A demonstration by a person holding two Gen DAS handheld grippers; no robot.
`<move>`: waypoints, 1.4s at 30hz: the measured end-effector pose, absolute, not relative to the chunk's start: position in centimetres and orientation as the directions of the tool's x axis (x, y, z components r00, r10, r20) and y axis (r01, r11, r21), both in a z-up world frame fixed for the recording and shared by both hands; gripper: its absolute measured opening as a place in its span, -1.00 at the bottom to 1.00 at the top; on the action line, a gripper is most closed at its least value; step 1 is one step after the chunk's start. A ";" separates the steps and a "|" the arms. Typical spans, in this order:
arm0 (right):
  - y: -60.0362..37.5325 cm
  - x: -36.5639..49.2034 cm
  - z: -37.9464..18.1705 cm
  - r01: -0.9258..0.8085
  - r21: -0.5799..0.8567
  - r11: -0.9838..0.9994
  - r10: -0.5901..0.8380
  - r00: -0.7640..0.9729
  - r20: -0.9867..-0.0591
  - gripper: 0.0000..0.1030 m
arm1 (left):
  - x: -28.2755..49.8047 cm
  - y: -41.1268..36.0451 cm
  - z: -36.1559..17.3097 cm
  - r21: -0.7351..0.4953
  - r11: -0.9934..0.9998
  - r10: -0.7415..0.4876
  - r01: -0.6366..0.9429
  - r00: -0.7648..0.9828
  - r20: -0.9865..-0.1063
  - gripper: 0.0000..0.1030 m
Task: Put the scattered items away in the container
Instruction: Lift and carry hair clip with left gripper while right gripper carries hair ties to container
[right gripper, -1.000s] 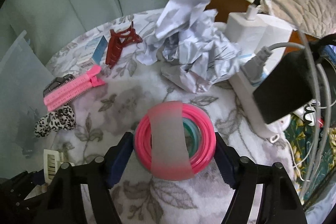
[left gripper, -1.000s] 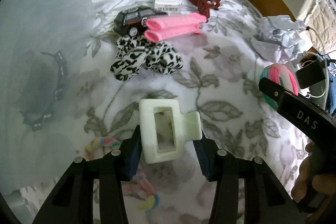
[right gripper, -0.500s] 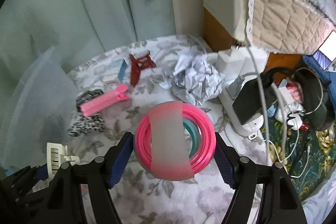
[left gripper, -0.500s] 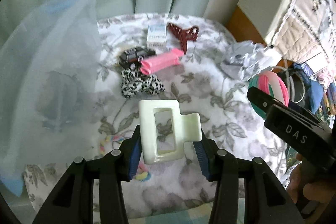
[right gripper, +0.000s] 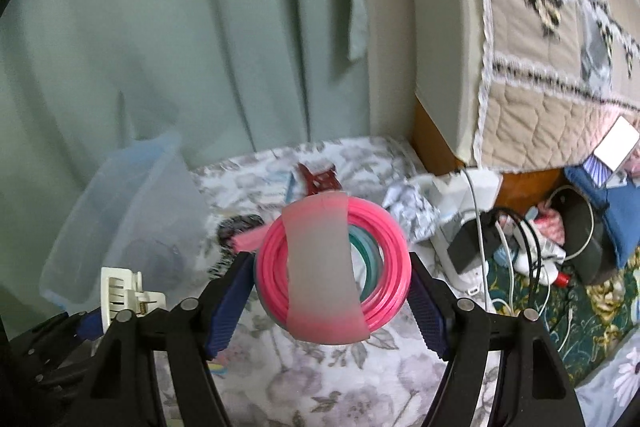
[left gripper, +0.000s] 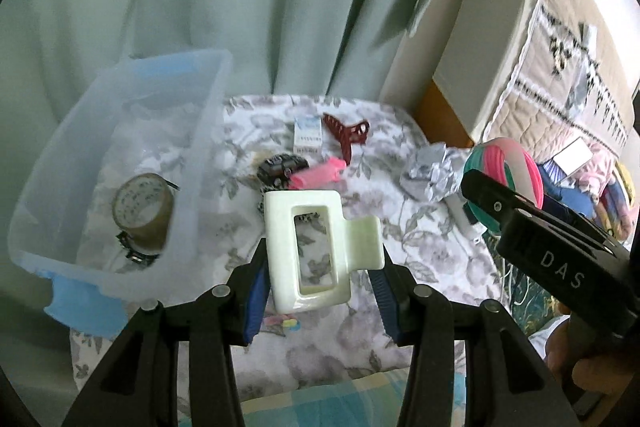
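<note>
My left gripper [left gripper: 320, 287] is shut on a cream hair claw clip [left gripper: 316, 247] and holds it high above the floral table, right of the clear plastic container [left gripper: 200, 155]. The clip also shows in the right wrist view [right gripper: 124, 291]. My right gripper [right gripper: 332, 295] is shut on a bundle of pink and teal hair ties [right gripper: 332, 267], also raised; the bundle shows at the right of the left wrist view [left gripper: 508, 179]. The container [right gripper: 120, 207] holds a tape roll [left gripper: 140, 207] and a dark band.
On the floral cloth [left gripper: 420, 227] lie a dark red claw clip [left gripper: 346, 135], a small white box [left gripper: 307, 137], a toy car [left gripper: 280, 167], pink clips [left gripper: 318, 173] and crumpled paper [left gripper: 434, 173]. A power strip with cables [right gripper: 472, 239] sits at the right.
Both grippers have risen well above the table with their items. The view now takes in the container's open top, the tape roll inside and the curtain.
</note>
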State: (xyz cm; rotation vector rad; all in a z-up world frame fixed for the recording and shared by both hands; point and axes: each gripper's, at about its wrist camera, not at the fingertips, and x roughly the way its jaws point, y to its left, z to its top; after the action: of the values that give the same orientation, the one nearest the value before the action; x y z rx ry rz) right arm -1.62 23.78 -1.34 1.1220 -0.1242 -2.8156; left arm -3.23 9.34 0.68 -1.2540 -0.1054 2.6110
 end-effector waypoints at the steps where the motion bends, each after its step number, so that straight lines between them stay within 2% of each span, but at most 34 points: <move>1: 23.5 -1.4 -0.9 0.077 0.114 -0.990 -0.134 -0.728 -0.673 0.49 | -3.0 9.1 1.0 -0.172 -0.968 0.249 -0.183 -0.609 -0.753 -0.06; 20: 17.1 2.6 5.0 0.230 0.098 -0.968 -0.244 -0.785 -0.569 0.50 | -0.6 3.5 4.9 -0.249 -0.962 0.251 -0.112 -0.725 -0.642 -0.06; 42: 10.3 2.1 5.7 0.353 0.068 -0.933 -0.326 -0.749 -0.578 0.49 | -1.3 -3.6 4.5 -0.277 -0.961 0.162 0.021 -0.770 -0.618 -0.06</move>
State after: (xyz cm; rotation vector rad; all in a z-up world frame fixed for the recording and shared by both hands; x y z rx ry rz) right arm 2.11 10.26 5.74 0.8600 0.0637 -2.6393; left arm -1.31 -3.57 4.48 -1.0349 -0.4151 2.8561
